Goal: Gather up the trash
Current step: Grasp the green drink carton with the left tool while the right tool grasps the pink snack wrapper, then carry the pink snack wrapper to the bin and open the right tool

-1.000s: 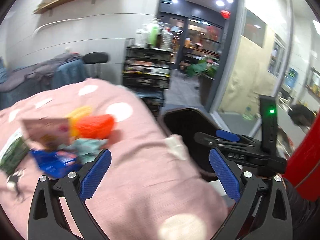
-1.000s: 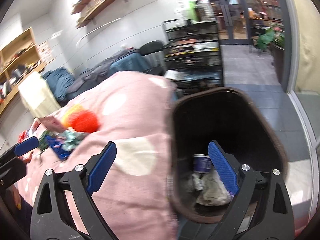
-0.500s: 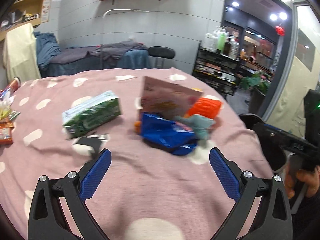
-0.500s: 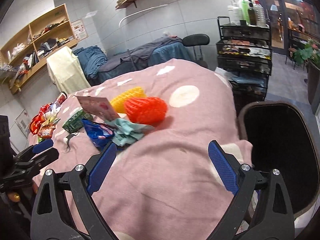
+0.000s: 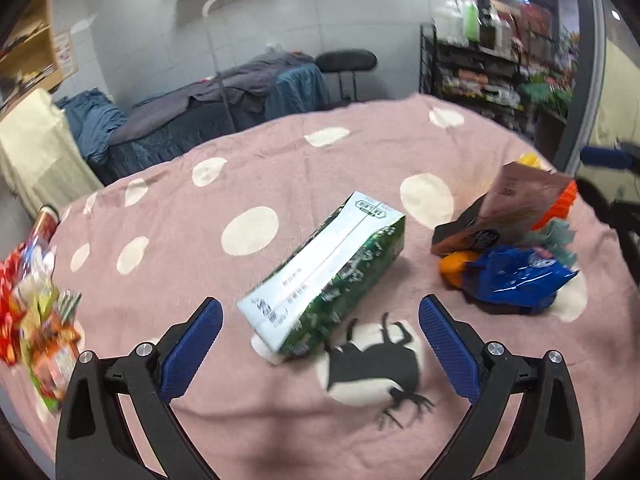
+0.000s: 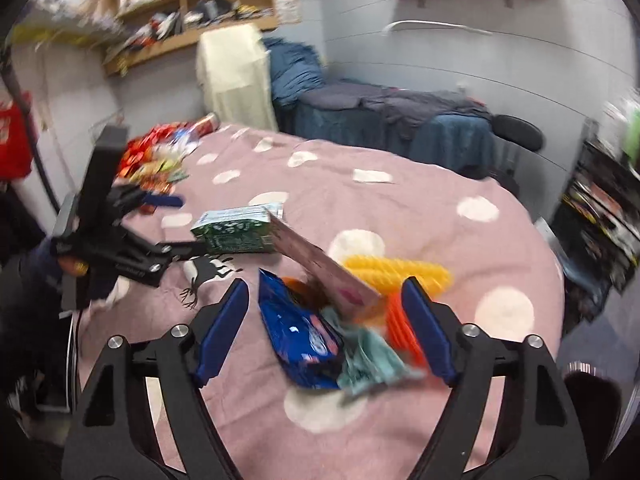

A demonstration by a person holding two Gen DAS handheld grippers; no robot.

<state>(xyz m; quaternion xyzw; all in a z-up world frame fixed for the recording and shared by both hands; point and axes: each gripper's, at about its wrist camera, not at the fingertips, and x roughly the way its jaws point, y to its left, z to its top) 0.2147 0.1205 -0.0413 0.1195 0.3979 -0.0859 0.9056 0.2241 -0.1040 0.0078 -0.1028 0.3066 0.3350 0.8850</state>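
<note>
left gripper [image 5: 320,334]: jaws spread wide, nothing between the pads, poised low over the pink polka-dot cloth [image 5: 280,184]. near end of the green-and-white carton [image 5: 324,276] lying just ahead of the gap, carton flat on its side, angled away to the right. black deer print [image 5: 372,364] on a white dot of the cloth directly beneath the gap, partly under the carton's near corner.

right gripper [image 6: 326,330]: jaws likewise wide apart, holding nothing, hovering over the trash heap. blue foil wrapper [image 6: 298,330] sitting between the pads, touching the teal crumpled wrapper [image 6: 370,356] on its right. pink printed carton [image 6: 320,268] tilted, resting on the heap. orange ribbed item [image 6: 400,324] close by the right pad (contact not discernible through blur); yellow ribbed item [image 6: 400,270] just behind it.

same heap visible at right in the left wrist view, well apart from the green-and-white carton.

snack packets [image 5: 36,320] piled at the cloth's left edge, away from both grippers. dark bedding [image 6: 380,108], black chair [image 5: 346,62] and wooden shelves [image 6: 180,8] beyond the table.
</note>
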